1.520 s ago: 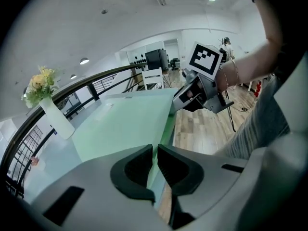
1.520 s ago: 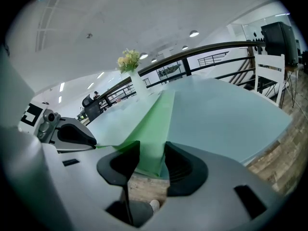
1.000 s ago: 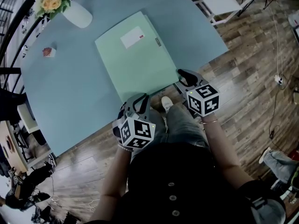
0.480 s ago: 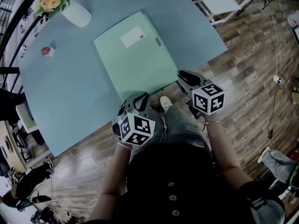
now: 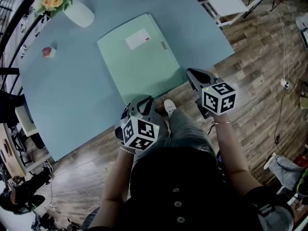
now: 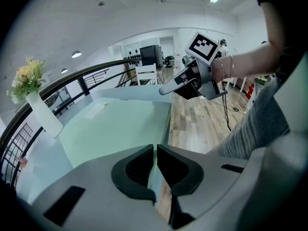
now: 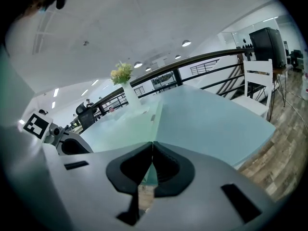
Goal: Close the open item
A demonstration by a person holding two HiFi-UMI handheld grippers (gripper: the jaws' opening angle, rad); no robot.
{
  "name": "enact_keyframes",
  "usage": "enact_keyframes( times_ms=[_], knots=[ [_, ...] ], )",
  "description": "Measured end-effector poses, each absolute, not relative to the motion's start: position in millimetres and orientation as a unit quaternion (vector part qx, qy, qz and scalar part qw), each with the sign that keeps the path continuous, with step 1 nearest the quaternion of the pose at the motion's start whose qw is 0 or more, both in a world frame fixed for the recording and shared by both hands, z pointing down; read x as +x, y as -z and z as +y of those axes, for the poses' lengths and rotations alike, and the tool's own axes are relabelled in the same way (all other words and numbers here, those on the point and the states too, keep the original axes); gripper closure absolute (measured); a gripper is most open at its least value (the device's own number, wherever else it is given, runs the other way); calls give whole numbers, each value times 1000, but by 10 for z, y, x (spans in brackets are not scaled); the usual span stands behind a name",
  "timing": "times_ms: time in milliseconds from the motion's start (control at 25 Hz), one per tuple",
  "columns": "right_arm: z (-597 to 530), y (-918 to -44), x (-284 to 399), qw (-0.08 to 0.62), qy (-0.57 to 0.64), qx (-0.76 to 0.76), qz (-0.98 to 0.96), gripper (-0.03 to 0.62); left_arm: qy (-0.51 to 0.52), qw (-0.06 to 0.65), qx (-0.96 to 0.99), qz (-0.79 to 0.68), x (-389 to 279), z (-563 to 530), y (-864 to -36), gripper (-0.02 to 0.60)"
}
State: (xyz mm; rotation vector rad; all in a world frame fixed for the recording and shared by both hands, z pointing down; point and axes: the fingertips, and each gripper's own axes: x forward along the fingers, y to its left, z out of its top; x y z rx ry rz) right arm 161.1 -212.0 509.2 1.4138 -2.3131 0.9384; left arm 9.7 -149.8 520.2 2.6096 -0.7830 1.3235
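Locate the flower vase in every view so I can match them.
Head view: vase at top left.
Left gripper view: vase at the far left edge.
Right gripper view: vase just above centre, left of the middle.
Shared landmark: the green folder, lying nearer the camera than the vase.

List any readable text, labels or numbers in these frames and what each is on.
Nothing can be read.
White label on the green folder: reddish print, too small to read.
Grey tag beside the folder's edge: too small to read.
Red-and-white item on the table: blurred.
Left marker cube and right marker cube: square code patterns, no letters.
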Motion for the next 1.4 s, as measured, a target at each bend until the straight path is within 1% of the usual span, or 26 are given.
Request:
enact_keyframes(
  times_ms=[320, 720, 1400],
  knots=[
    [-2526, -4976, 1391, 155, -294, 456, -826, 591, -435, 69, 861, -254, 100, -1506, -5208, 541],
    [-2918, -4979, 1130, 198, -259, 410, -852, 591, -439, 75, 860, -247, 99, -1515, -5210, 543],
    [-3350, -5156, 883, 240, -242, 386, -857, 589, -425, 119, 863, -246, 51, -1558, -5211, 543]
  ],
)
